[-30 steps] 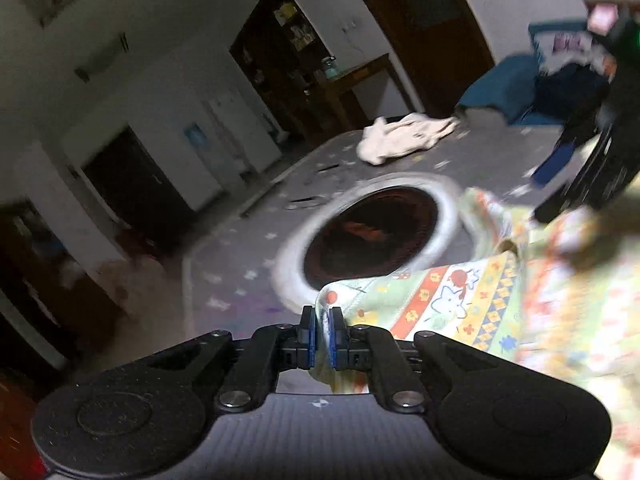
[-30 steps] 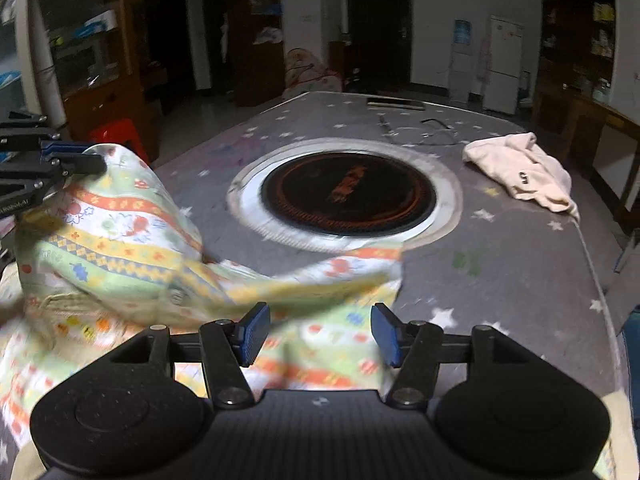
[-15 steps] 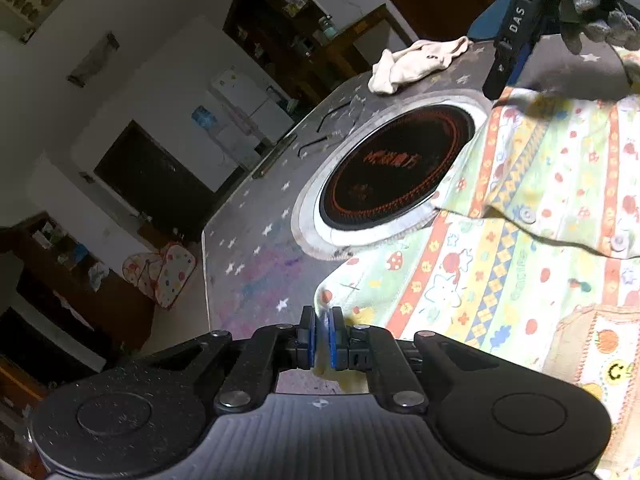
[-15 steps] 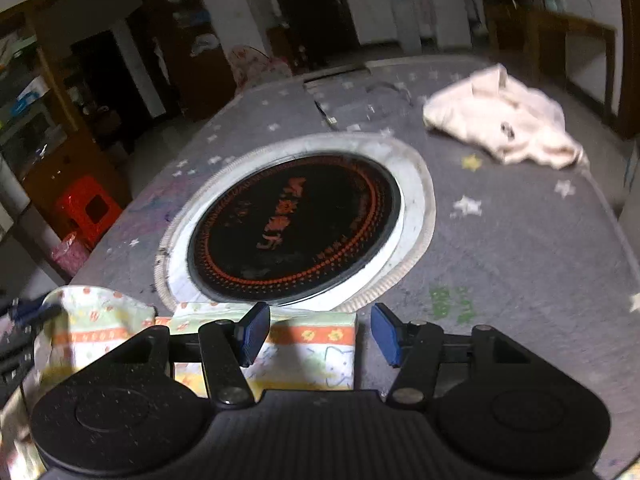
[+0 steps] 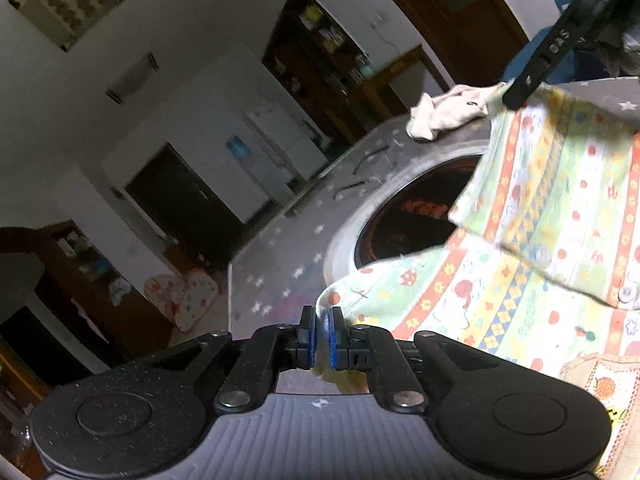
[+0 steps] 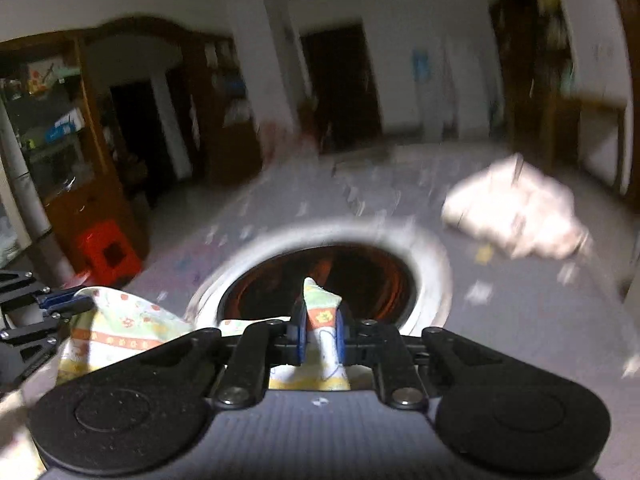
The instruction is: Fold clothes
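— Two corners pinched, is that what I'm seeing on my screens?

— Yes. I'm holding the left hand-held gripper point(image 5: 322, 338) clamped on one corner of the patterned garment point(image 5: 532, 248), blue pads point(image 5: 307, 336) pressed together on the cloth. The right hand-held gripper point(image 6: 319, 338) has just been closing, and its pads are now squeezing a bunched fold of the same garment point(image 6: 320, 312), a tip of cloth poking up above them.

— Where is the garment lying?

— It's spreading over the near part of the grey star-printed bench point(image 5: 280, 280), one flap lifting toward the right hand-held gripper and partly covering the dark round plate point(image 6: 340, 276) set in the middle.

— Anything else out there?

— One cream garment point(image 6: 516, 216) is sitting crumpled on the far side of the bench, well apart. The right view is blurring.
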### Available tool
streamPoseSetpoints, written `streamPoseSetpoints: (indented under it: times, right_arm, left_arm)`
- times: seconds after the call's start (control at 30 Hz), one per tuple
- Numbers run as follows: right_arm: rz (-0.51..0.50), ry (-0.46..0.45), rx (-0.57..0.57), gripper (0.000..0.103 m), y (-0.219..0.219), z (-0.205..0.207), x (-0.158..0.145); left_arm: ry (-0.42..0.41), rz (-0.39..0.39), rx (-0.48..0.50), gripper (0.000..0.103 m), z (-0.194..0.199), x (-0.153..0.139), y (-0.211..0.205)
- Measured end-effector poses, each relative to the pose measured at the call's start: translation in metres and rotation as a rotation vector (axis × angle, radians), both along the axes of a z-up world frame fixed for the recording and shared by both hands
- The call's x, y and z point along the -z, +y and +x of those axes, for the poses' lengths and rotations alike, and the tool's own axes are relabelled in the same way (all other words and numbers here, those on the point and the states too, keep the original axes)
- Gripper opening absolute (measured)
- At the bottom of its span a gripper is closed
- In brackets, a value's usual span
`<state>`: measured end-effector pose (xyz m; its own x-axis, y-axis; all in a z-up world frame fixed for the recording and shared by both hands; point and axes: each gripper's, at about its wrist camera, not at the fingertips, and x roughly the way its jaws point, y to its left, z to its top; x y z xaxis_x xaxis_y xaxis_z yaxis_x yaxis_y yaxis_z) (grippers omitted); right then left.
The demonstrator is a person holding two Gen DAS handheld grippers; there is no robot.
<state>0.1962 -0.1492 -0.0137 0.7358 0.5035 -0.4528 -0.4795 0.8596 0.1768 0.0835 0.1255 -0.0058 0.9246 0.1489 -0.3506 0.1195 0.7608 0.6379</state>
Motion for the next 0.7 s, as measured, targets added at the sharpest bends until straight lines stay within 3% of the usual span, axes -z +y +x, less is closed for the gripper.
streamPoseSetpoints:
  times: [0.07,0.1,0.2,0.37,0.47,0.6,0.7]
  right_arm:
    - [-0.116,0.005,0.080,0.025,0.006,0.007,0.009]
    - [-0.140,0.025,0.122,0.026,0.006,0.012,0.014]
    - [-0.127,0.047,0.129,0.026,0.006,0.015,0.014]
    - [-0.174,0.077,-0.068,0.032,0.034,0.003,0.017]
    - [-0.217,0.118,-0.166,0.032,0.056,-0.001,0.028]
    - [-0.284,0.133,-0.217,0.033,0.082,-0.004,0.046]
    - [-0.254,0.158,-0.181,0.036,0.086,0.007,0.048]
  left_arm:
    - [0.013,0.023,-0.012,0.008,0.014,0.010,-0.004]
    - [0.021,0.032,-0.020,0.011,0.021,0.014,-0.005]
    - [0.050,0.032,-0.050,0.012,0.039,0.026,-0.006]
    - [0.090,0.031,-0.105,0.012,0.065,0.039,0.000]
    - [0.111,-0.009,-0.139,0.012,0.072,0.039,0.003]
    - [0.145,-0.104,-0.041,0.012,0.053,0.024,0.000]
    - [0.213,-0.135,0.048,0.012,0.046,0.023,-0.012]
